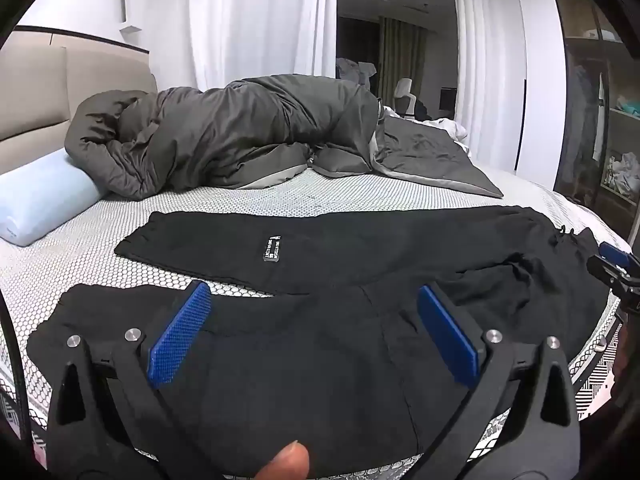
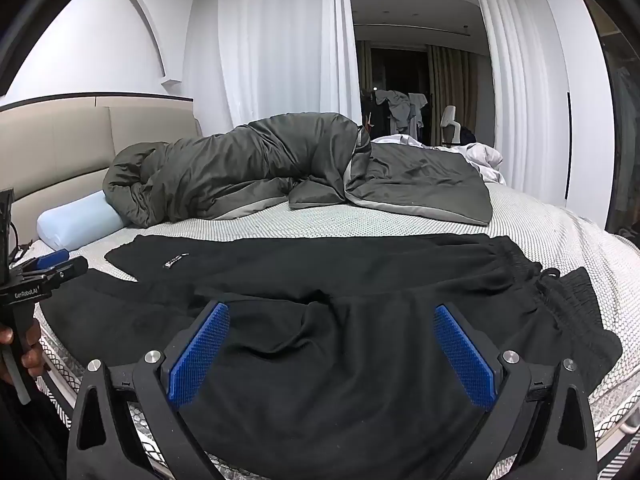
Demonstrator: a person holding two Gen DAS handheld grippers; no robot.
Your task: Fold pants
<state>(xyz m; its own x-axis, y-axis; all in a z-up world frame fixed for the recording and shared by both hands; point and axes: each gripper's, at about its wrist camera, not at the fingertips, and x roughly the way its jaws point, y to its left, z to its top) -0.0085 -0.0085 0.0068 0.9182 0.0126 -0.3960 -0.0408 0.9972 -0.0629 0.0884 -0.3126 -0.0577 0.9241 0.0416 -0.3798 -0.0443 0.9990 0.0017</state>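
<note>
Fingers (image 1: 188, 332) spread above black pants (image 1: 340, 248)

**Two wrist cameras, one bed**

Both fisheye views look along blue-padded fingers, angled slightly down, close above black fabric pants (image 1: 320, 248) spread on a honeycomb-patterned white bed (image 2: 540, 224). The left wrist view sits nearer the legs, the right nearer the waistband; both share the rumpled grey duvet (image 1: 224, 136) and white curtains (image 2: 272, 40).

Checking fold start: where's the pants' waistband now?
Right end of the black pants, right wrist view: the waistband lies on the mattress, beyond the right gripper.
</note>
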